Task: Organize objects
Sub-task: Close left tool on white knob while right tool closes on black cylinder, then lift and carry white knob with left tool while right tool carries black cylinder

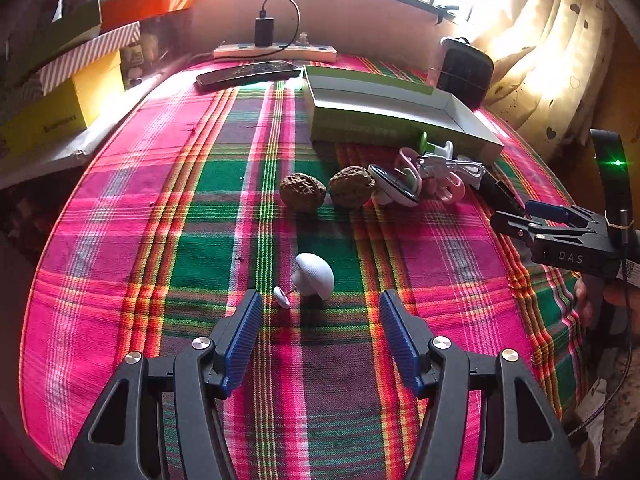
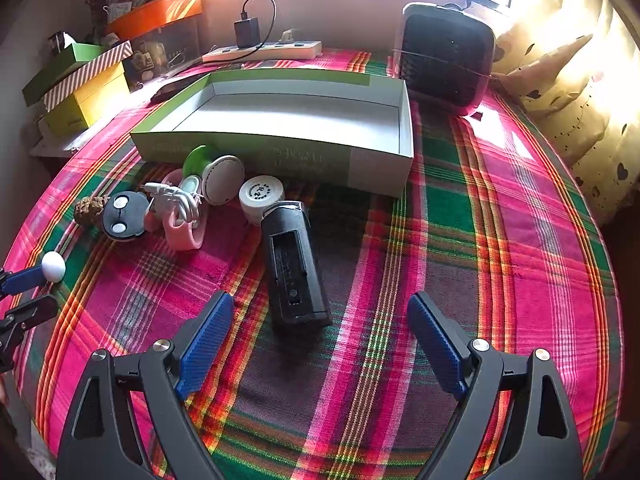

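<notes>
My left gripper [image 1: 320, 300] is open just above the plaid cloth, and a white mushroom-shaped piece [image 1: 314, 274] with a small pin lies right ahead of its fingertips. Beyond it sit two brown walnuts [image 1: 302, 191]. A pile of small items [image 1: 420, 176] lies against an empty green-and-white box [image 1: 392, 128]. My right gripper [image 2: 320, 300] is open, low over the cloth, with a black oblong device [image 2: 296, 268] lying just ahead of it. Behind the device are a white round jar [image 2: 262, 196], a pink band [image 2: 184, 228] and a white cable [image 2: 172, 196], in front of the box [image 2: 256, 148].
A black fan [image 2: 444, 60] stands at the back right beside a cream curtain. A power strip [image 1: 276, 50] with a charger and a phone [image 1: 248, 72] lie at the far edge. Stacked boxes [image 1: 72, 80] line the left side. Bare cloth lies to the right of the black device.
</notes>
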The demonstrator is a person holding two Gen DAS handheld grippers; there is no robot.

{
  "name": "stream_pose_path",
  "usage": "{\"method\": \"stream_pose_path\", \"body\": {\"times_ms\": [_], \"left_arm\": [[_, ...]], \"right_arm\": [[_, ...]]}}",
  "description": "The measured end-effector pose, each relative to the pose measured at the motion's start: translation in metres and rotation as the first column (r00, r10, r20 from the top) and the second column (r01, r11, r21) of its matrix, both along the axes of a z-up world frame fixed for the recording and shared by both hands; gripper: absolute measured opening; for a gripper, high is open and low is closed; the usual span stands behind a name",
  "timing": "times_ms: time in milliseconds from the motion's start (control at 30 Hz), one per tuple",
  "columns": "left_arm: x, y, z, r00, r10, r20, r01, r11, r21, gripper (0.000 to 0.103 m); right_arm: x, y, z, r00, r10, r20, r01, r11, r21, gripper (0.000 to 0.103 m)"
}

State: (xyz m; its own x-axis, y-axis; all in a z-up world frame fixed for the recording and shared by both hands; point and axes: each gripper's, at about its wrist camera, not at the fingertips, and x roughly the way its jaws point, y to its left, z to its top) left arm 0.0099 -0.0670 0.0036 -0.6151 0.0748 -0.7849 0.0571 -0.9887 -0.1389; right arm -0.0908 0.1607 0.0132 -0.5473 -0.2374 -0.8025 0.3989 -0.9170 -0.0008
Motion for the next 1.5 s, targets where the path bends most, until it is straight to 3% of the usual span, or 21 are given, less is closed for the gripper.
{"method": "stream_pose_path", "body": {"times_ms": [300, 367, 500, 867, 967, 1133, 1500], "left_arm": [[-0.009, -0.005, 0.000, 1.000, 0.020, 0.006, -0.020, 1.000, 0.001, 0.059], [-0.009, -0.006, 0.000, 1.000, 0.026, 0.006, -0.026, 1.000, -0.005, 0.054], [-0.009, -0.008, 0.000, 1.000, 0.024, 0.003, -0.024, 1.000, -0.008, 0.047], [-0.010, -0.008, 0.000, 1.000, 0.013, 0.004, -0.013, 1.000, -0.021, 0.029], [-0.010, -0.006, 0.001, 1.000, 0.011, 0.004, -0.010, 1.000, -0.030, 0.029], [-0.010, -0.005, 0.001, 1.000, 0.010, 0.003, -0.010, 0.999, -0.031, 0.029], [-0.015, -0.001, 0.002, 1.000, -0.008, 0.011, 0.008, 1.000, -0.021, 0.028]], "right_arm": [[-0.005, 0.000, 0.002, 1.000, -0.010, -0.002, 0.010, 1.000, 0.001, 0.087], [-0.005, 0.001, 0.003, 1.000, -0.013, -0.007, 0.013, 1.000, -0.002, 0.081], [-0.006, 0.001, 0.004, 1.000, -0.012, -0.008, 0.012, 1.000, -0.003, 0.079], [-0.003, -0.001, 0.006, 1.000, -0.001, -0.026, 0.001, 1.000, -0.009, 0.050], [-0.002, -0.002, 0.006, 0.999, 0.008, -0.031, -0.008, 1.000, -0.010, 0.039], [0.000, -0.005, 0.007, 0.999, 0.017, -0.035, -0.018, 1.000, -0.008, 0.030], [0.000, -0.002, 0.008, 0.999, 0.003, -0.041, -0.003, 1.000, -0.014, 0.028]]}}
